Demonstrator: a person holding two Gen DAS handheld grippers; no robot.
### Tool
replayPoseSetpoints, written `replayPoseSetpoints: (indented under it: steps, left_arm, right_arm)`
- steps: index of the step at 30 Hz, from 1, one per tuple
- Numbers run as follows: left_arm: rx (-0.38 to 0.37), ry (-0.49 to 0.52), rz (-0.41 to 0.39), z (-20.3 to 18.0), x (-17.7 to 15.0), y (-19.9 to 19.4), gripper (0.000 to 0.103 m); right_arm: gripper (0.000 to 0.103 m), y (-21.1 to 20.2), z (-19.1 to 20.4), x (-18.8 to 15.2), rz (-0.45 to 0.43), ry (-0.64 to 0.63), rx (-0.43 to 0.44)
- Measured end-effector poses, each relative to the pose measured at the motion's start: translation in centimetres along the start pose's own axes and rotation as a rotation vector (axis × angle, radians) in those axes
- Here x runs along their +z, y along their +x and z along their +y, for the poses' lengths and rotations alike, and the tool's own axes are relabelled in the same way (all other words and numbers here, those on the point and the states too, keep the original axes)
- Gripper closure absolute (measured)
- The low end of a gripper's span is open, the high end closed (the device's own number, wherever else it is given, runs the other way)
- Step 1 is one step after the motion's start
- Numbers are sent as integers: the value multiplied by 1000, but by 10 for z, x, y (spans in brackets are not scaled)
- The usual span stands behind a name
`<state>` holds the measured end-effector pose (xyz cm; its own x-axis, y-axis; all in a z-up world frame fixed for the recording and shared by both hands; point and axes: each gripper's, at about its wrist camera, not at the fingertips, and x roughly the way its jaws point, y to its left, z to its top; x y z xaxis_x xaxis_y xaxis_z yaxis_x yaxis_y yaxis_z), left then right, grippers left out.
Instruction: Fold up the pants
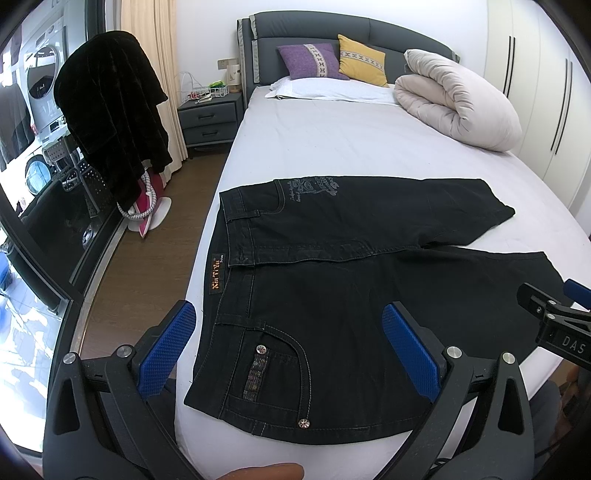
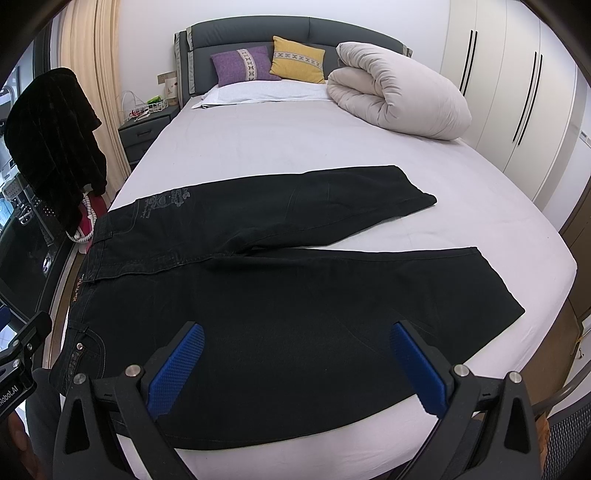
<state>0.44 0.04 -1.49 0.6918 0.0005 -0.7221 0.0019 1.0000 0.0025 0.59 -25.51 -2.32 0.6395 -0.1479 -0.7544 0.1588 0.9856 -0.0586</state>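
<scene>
Both grippers, left gripper [image 1: 288, 354] and right gripper [image 2: 295, 365], spread wide, holding nothing, above black pants [image 2: 277, 314]. Pants flat near front edge of bed [image 2: 332, 147], waistband toward left edge, legs apart. No fold made yet; whole folding left.

Black-framed left gripper [image 1: 288, 328] and right gripper [image 2: 297, 350], blue textured pads, silver screws.

A wide bed with a pale lilac sheet [image 2: 295, 147] and dark grey padded headboard [image 2: 258, 31] stands against a white wall. Cream wardrobe doors [image 2: 517, 92] line one side; a grey nightstand [image 1: 208, 114], beige curtains [image 1: 147, 37] and brown wooden floor [image 1: 155, 258] lie opposite.
</scene>
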Motion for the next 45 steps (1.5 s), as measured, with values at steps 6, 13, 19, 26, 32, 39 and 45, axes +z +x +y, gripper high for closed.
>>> replayPoseSetpoints:
  steps: [6, 13, 19, 26, 32, 39, 45]
  left_arm:
    - [0, -1, 1, 0, 0, 1, 0]
    - [0, -1, 3, -1, -1, 1, 0]
    - [19, 9, 10, -7, -7, 7, 0]
    - [-16, 6, 27, -6, -7, 18, 0]
    - [-167, -43, 100, 10, 6, 50, 0]
    - [-140, 83, 97, 9, 34, 87, 0]
    - [-170, 202, 55, 18, 96, 145, 0]
  right_arm:
    - [0, 0, 0, 0, 1, 0, 1]
    - [0, 1, 4, -2, 3, -3, 4]
    - [0, 5, 11, -9, 11, -7, 9]
    - [0, 11, 4, -5, 18, -1, 30]
    - [0, 18, 1, 2, 2, -15, 136]
    - [1, 35, -6, 28, -36, -64, 266]
    - [18, 75, -19, 49, 27, -133, 400]
